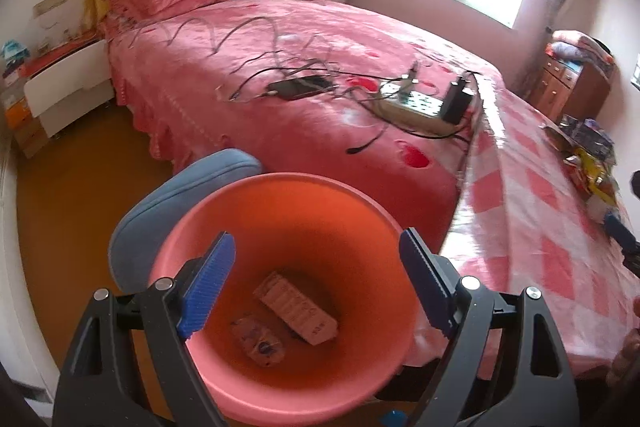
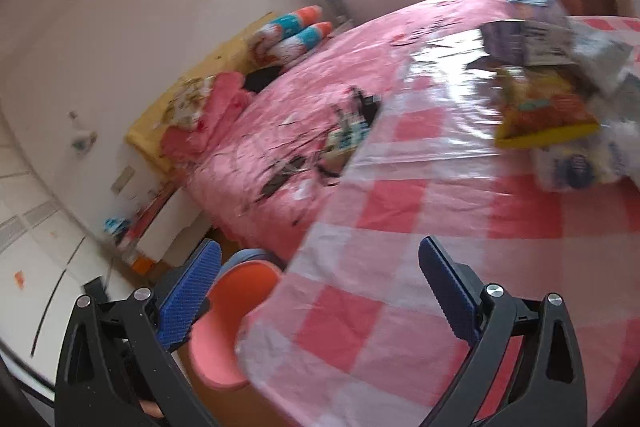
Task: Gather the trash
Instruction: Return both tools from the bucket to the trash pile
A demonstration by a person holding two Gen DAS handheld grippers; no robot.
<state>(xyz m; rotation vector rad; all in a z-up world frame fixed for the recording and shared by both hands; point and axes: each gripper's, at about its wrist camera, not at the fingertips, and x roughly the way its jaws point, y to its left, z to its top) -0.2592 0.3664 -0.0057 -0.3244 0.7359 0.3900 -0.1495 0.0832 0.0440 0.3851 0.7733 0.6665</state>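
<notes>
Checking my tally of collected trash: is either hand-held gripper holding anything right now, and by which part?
Nothing is held. The left hand-held gripper is open above the pink plastic bucket; the right hand-held gripper is open over the pink-checked tablecloth.

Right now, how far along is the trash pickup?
Partly done. Two pieces already lie in the pink bin: a carton and a wrapper. Nothing is in hand: the left gripper is open over the bin and the right gripper is open over the checked tablecloth. Left: the yellow snack bag and the other packets on the table.
</notes>
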